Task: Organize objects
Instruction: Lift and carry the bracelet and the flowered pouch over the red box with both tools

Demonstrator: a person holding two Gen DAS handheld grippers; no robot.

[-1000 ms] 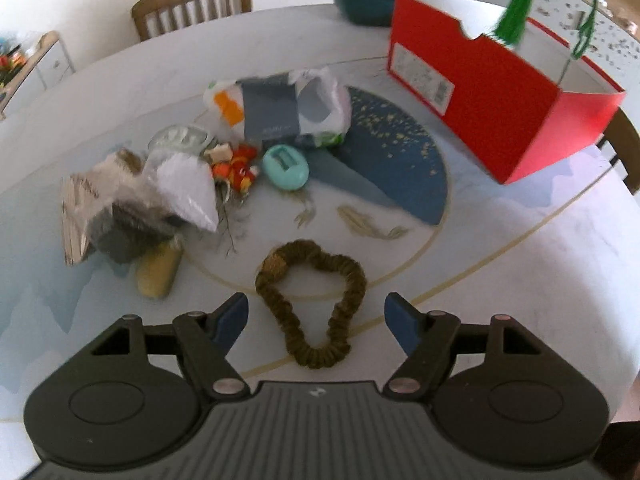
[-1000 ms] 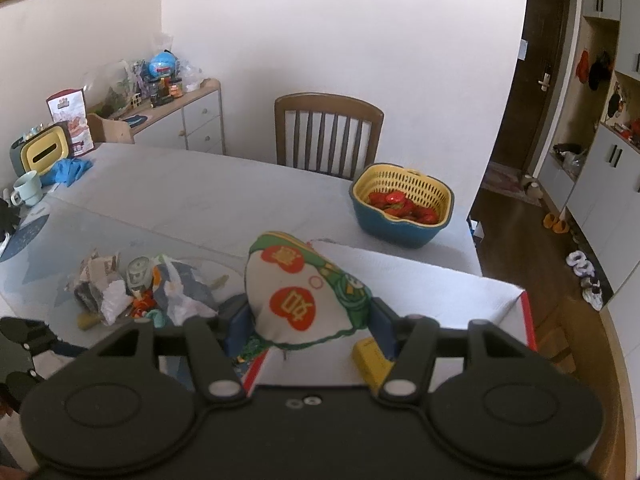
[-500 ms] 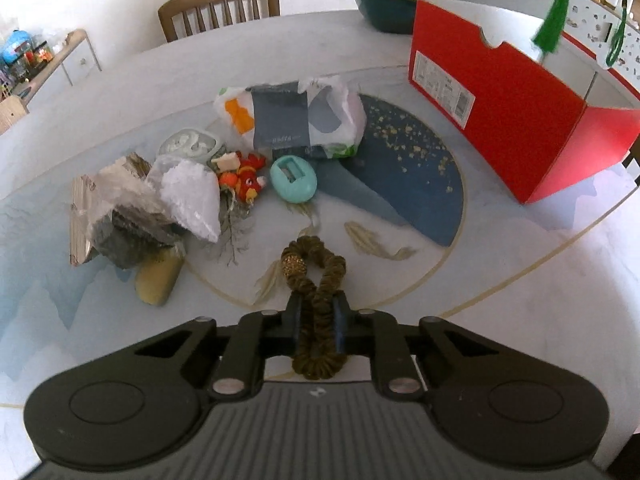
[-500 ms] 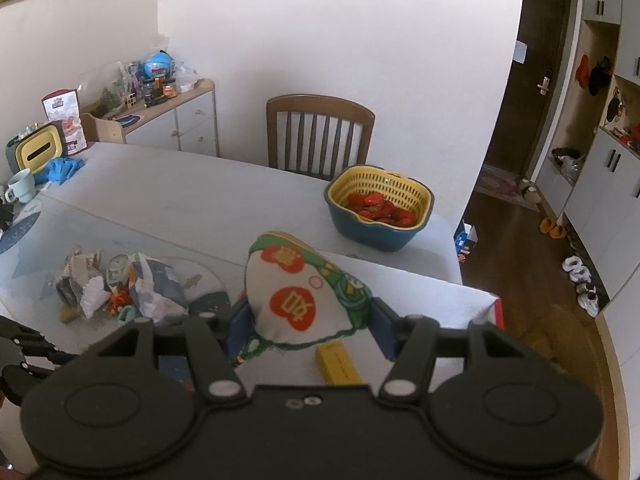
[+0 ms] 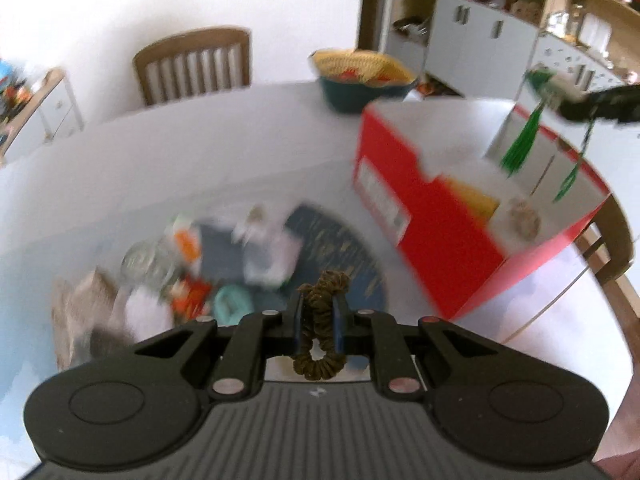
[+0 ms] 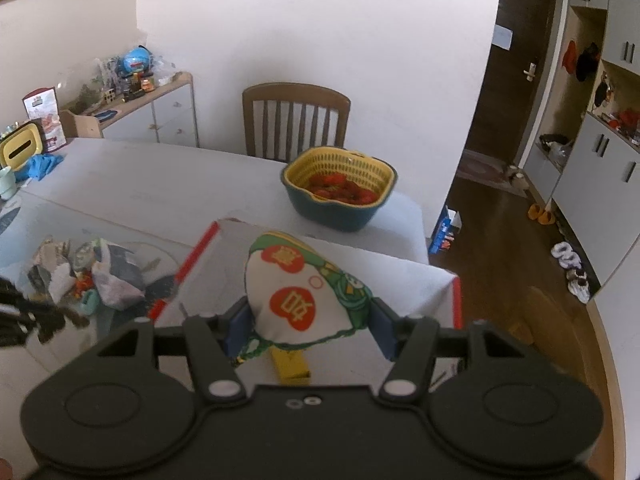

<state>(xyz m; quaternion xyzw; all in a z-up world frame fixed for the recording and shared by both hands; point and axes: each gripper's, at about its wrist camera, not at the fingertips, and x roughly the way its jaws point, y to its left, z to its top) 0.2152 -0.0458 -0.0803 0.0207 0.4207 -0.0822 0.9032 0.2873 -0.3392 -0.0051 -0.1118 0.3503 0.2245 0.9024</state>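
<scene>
While the scrunchie (image 5: pixel 320 320) is being pinched between the closed left gripper (image 5: pixel 318 322) fingers above the table (image 5: pixel 200 152), left of the red box (image 5: pixel 432 240), a printed pouch (image 6: pixel 304 296) is being clamped by the right gripper (image 6: pixel 306 330) over that box.

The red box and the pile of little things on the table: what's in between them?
In the left wrist view, only the dark blue gold-speckled patch of the table lies between the red box and the pile; no loose things.
</scene>
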